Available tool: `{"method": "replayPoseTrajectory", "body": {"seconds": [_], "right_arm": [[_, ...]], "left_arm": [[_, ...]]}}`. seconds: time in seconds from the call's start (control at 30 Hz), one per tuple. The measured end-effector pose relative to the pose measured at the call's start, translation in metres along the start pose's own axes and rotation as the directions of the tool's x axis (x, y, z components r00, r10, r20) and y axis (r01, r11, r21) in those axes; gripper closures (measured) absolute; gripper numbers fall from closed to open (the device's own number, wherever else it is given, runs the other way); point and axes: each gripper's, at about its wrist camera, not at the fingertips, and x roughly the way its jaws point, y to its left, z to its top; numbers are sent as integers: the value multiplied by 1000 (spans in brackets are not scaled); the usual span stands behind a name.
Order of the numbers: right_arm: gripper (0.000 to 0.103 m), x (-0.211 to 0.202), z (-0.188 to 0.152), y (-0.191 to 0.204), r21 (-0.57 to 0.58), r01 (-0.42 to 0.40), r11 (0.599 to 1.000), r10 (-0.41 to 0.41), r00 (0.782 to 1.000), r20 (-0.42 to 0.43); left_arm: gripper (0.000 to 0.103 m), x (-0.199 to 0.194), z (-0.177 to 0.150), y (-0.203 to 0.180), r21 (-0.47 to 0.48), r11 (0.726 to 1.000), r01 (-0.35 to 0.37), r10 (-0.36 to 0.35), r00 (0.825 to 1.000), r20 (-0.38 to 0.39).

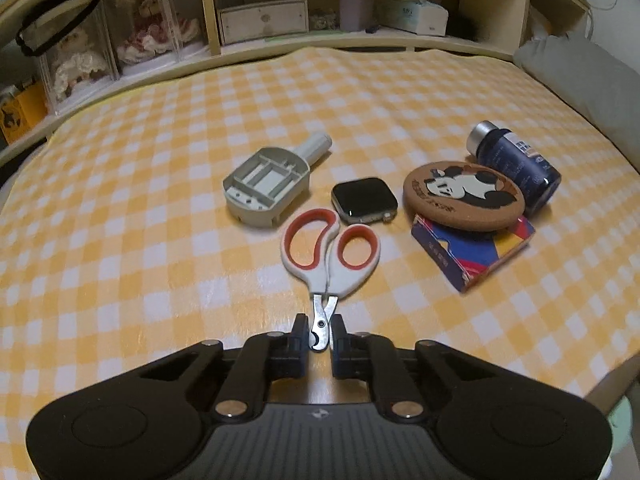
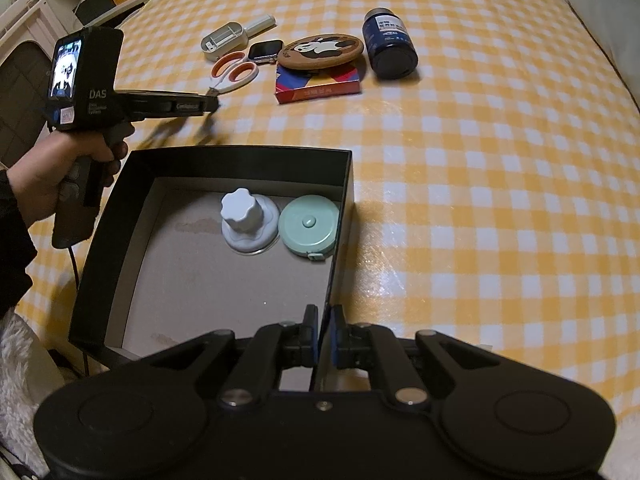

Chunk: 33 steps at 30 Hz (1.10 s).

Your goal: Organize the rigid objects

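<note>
My left gripper (image 1: 320, 334) is shut on the blades of white-and-orange scissors (image 1: 330, 252), seen from the side in the right wrist view (image 2: 234, 72). My right gripper (image 2: 326, 330) is shut on the right wall of a black box (image 2: 342, 216). The box holds a white knob (image 2: 248, 216) and a mint tape measure (image 2: 308, 224). On the checked cloth lie a grey plastic casing (image 1: 268, 180), a smartwatch (image 1: 364, 200), a panda coaster (image 1: 464, 196) on a blue card box (image 1: 476, 256), and a dark blue bottle (image 1: 516, 160).
Shelves with dolls in clear cases (image 1: 108, 36) and a small drawer unit (image 1: 262, 20) stand behind the table. A grey pillow (image 1: 580, 80) lies at the far right. The person's hand (image 2: 56, 168) holds the left gripper beside the box.
</note>
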Motion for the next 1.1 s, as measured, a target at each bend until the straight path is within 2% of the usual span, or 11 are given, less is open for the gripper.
{"method": "replayPoseTrajectory", "body": {"seconds": [0.13, 0.23, 0.27, 0.4, 0.47, 0.53, 0.8, 1.0, 1.1], "right_arm": [[96, 0, 0, 0, 2, -3, 1000, 3, 1000, 0], [96, -1, -1, 2, -1, -1, 1000, 1, 1000, 0], [96, -1, 0, 2, -3, -2, 1000, 2, 1000, -1], [96, 0, -1, 4, -10, -4, 1000, 4, 1000, -1], [96, 0, -1, 4, -12, -3, 1000, 3, 1000, -1], [96, 0, -1, 3, -11, -4, 1000, 4, 1000, -1], [96, 0, -1, 4, -11, -5, 1000, 5, 1000, -1], [96, 0, -1, 4, -12, -4, 1000, 4, 1000, -1], [96, 0, -1, 4, -11, -4, 1000, 4, 1000, -1]], "left_arm": [[92, -13, -11, -2, 63, 997, 40, -34, 996, -87], [92, -24, -14, -1, 39, 996, 85, -76, 981, -179], [92, -29, -15, 0, 34, 995, 94, -86, 979, -185], [90, -47, -6, -1, 18, 993, 116, -115, 991, -69], [79, -47, 2, -4, 11, 993, 116, -116, 993, -23], [76, -42, 6, -9, 11, 994, 113, -113, 994, 4], [76, -5, 3, -23, 96, 994, 51, -50, 999, -12], [75, 3, 5, -20, 107, 993, 49, -47, 999, -17], [79, 3, 3, -22, 125, 991, 56, -51, 998, -40]]}}
